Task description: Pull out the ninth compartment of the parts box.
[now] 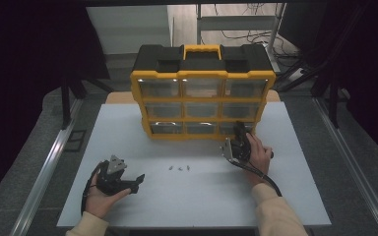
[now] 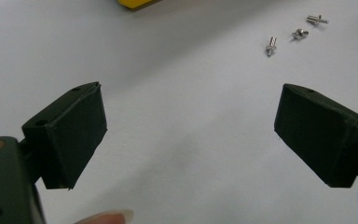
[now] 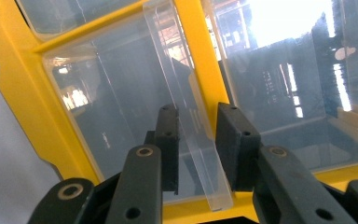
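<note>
A yellow and black organiser (image 1: 203,98) with clear drawers stands at the back of the white table (image 1: 128,142). My right gripper (image 1: 238,132) is at its bottom right drawer (image 1: 232,129). In the right gripper view, the gripper (image 3: 198,126) has its jaws closed on the drawer's clear pull tab (image 3: 189,112), one pad on each side. My left gripper (image 1: 135,183) rests low at the front left, held in a hand. Its jaws stand wide apart over bare table (image 2: 189,121) with nothing between them. Three small metal screws (image 1: 179,168) lie mid-table, ahead and to the right of the left gripper (image 2: 299,33).
The organiser has three rows of clear drawers and a yellow carry handle (image 1: 202,49) on top. Metal rails (image 1: 49,162) run along both sides of the table. A cable (image 1: 263,177) trails from the right gripper over the forearm.
</note>
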